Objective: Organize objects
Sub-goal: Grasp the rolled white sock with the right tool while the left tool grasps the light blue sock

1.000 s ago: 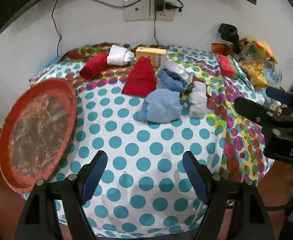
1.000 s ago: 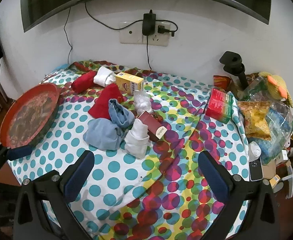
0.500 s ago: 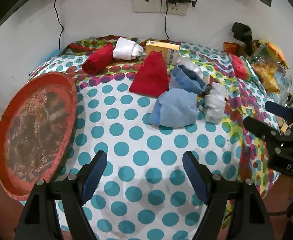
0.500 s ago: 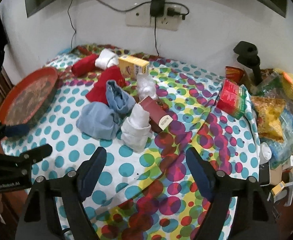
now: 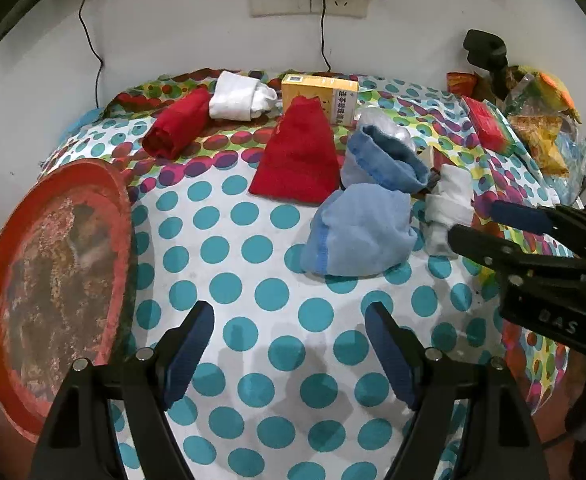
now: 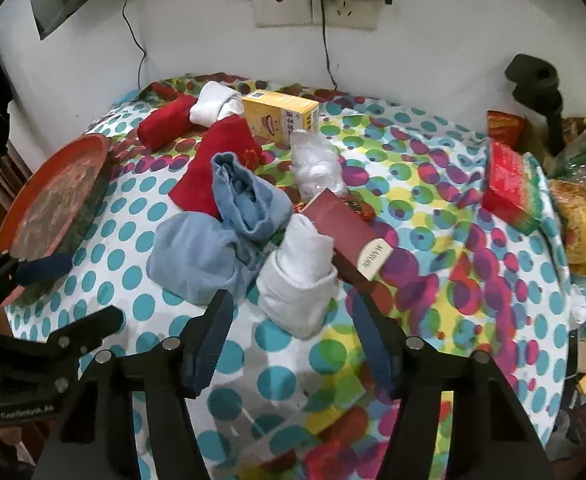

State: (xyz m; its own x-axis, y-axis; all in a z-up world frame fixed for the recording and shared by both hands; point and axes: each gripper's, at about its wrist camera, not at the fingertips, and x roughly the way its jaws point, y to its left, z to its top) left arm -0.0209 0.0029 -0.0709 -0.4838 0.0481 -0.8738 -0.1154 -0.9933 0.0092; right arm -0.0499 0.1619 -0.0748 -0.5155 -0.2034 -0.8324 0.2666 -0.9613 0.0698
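Note:
Rolled cloths lie in a heap mid-table: a white roll (image 6: pixel 299 276), a light blue bundle (image 6: pixel 197 258), a darker blue roll (image 6: pixel 249 196), a red cloth (image 6: pixel 217 168), and a maroon box (image 6: pixel 345 236). My right gripper (image 6: pixel 293 340) is open, just in front of the white roll, which lies between the fingertips' line. My left gripper (image 5: pixel 289 348) is open and empty above the dotted cloth, short of the light blue bundle (image 5: pixel 359 230). Farther back are a red roll (image 5: pixel 177 124), a white roll (image 5: pixel 239 100) and a yellow box (image 5: pixel 319 98).
A round red tray (image 5: pixel 57 276) overhangs the table's left edge. A red packet (image 6: pixel 509 184), snack bags (image 6: pixel 585 220) and a black stand (image 6: pixel 537 88) crowd the right side. A wall with a socket and cables (image 6: pixel 321 4) is behind.
Both grippers have moved forward toward the heap. The right gripper's jaws have narrowed and now stand just in front of the white roll.

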